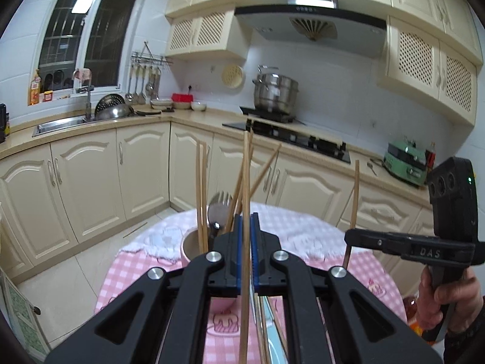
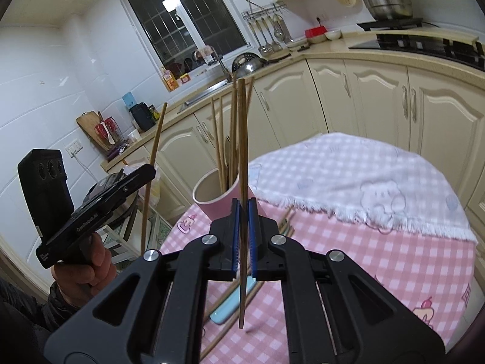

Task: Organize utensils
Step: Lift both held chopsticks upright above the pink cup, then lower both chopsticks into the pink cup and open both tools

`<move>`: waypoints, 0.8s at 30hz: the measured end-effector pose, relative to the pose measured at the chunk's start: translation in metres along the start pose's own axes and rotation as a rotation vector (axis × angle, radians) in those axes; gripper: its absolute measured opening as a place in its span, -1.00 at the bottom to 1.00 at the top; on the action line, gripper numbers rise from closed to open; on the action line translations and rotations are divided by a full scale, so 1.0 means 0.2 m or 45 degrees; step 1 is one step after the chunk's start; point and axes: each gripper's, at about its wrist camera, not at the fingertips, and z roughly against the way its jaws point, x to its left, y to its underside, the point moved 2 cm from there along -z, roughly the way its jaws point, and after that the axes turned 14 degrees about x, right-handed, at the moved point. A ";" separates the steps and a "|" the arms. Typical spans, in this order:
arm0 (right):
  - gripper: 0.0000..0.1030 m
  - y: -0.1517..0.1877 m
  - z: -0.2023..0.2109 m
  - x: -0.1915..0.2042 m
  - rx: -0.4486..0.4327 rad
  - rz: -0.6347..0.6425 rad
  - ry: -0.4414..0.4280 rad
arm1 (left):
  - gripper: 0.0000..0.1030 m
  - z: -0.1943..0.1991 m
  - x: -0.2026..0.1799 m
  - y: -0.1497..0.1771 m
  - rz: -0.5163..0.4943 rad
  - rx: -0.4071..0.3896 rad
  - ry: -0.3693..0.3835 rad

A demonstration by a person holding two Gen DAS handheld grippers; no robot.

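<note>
One chopstick (image 1: 246, 182) stands nearly upright, pinched between the blue pads of the left gripper (image 1: 246, 221); a second chopstick (image 2: 242, 157) is clamped likewise in the right gripper (image 2: 243, 209); both sets of fingers are closed tight; just beyond, the pink cup (image 2: 212, 195) holds more chopsticks on the checked tablecloth (image 2: 363, 257).

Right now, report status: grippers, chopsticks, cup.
Left gripper shut on a chopstick. Right gripper shut on another chopstick. Pink cup upright, already holding several. Nothing blocking.
</note>
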 end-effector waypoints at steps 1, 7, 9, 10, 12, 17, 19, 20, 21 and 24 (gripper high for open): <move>-0.89 -0.01 0.01 0.01 -0.008 0.008 -0.003 | -0.91 0.00 0.00 -0.01 0.010 -0.014 0.005; -0.89 -0.11 0.05 0.07 -0.059 0.059 -0.014 | -0.91 0.04 0.00 -0.10 0.031 -0.102 0.005; -0.89 -0.15 0.07 0.10 -0.085 0.083 -0.020 | -0.91 0.05 0.02 -0.15 0.040 -0.131 0.010; -0.89 -0.18 0.09 0.12 -0.099 0.096 -0.025 | -0.91 0.05 0.02 -0.17 0.044 -0.146 0.009; -0.89 -0.24 0.12 0.17 -0.134 0.133 -0.034 | -0.91 0.06 0.04 -0.22 0.052 -0.177 0.012; -0.89 -0.38 0.15 0.25 -0.201 0.191 -0.045 | -0.91 0.08 0.06 -0.36 0.061 -0.255 0.021; -0.89 -0.44 0.16 0.27 -0.226 0.207 -0.042 | -0.91 0.08 0.07 -0.40 0.060 -0.276 0.025; -0.89 -0.47 0.17 0.28 -0.238 0.217 -0.042 | -0.91 0.08 0.07 -0.43 0.062 -0.288 0.028; -0.89 -0.50 0.17 0.29 -0.246 0.225 -0.041 | -0.91 0.08 0.07 -0.45 0.063 -0.295 0.030; -0.89 -0.57 0.16 0.33 -0.265 0.242 -0.034 | -0.91 0.07 0.09 -0.52 0.065 -0.321 0.028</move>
